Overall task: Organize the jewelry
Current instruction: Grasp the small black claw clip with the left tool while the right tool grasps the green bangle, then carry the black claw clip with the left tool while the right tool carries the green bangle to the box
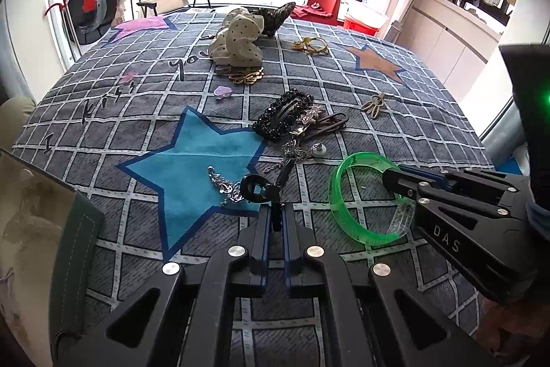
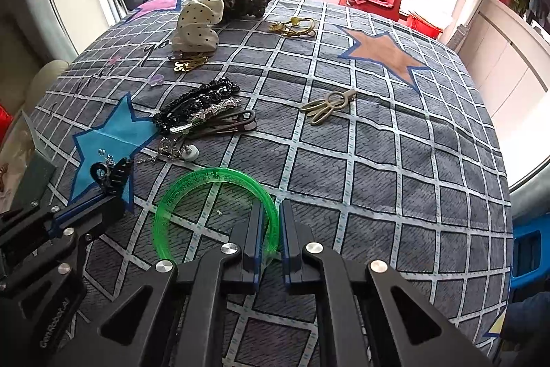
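My left gripper point(image 1: 275, 212) is shut on a black claw hair clip point(image 1: 256, 188), held just above the blue star; it also shows in the right wrist view point(image 2: 110, 176). My right gripper point(image 2: 271, 215) is shut on a green translucent bangle point(image 2: 192, 188), its fingers pinching the ring's right side; the bangle shows in the left wrist view point(image 1: 343, 191). A pile of black beaded and brown snap clips point(image 1: 292, 117) lies mid-table, with silver chain pieces point(image 1: 223, 186) near the left gripper.
A polka-dot scrunchie point(image 1: 237, 36), dark scrunchie point(image 1: 275, 16), gold chain point(image 1: 245, 76), gold bracelets point(image 1: 311, 45), a beige bunny clip point(image 2: 326, 107) and a purple heart point(image 1: 222, 92) lie on the grid tablecloth point(image 1: 395, 126). A green-edged box point(image 1: 72, 229) stands at left.
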Tool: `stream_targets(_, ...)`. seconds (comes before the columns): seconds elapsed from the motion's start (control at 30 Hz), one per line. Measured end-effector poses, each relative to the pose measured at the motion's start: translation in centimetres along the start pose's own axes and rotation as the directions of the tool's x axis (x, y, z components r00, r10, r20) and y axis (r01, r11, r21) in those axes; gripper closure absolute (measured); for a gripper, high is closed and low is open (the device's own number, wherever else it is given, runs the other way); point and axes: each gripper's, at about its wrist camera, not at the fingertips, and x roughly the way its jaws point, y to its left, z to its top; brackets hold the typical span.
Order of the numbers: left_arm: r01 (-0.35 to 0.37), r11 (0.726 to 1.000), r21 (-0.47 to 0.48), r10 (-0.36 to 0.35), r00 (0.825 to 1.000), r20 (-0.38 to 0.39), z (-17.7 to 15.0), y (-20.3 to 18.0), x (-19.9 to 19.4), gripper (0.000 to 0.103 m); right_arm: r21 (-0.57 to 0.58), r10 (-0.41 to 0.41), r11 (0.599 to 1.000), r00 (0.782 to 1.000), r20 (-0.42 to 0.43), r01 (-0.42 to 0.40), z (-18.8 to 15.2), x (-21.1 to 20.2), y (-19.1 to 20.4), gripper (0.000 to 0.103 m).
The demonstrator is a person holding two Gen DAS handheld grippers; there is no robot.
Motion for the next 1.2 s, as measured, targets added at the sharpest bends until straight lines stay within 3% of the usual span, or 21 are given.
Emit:
stream_targets(0.57,0.023,0.999,0.03,-0.024,0.999,0.037,-3.4,-0.1,-6.2,0.095,0.005,0.064,0.998,0.998,0.016,-0.064,-2.9,-3.8,1.1,0.095)
stream_targets(1.2,-0.002,1.0,0.001,0.002,0.998,0.069,-7.6,3.4,-12.8,0.095,0.0,0.131,0.991,0.991,0.038,-0.131,-5.8,-8.6,4.3,0.095)
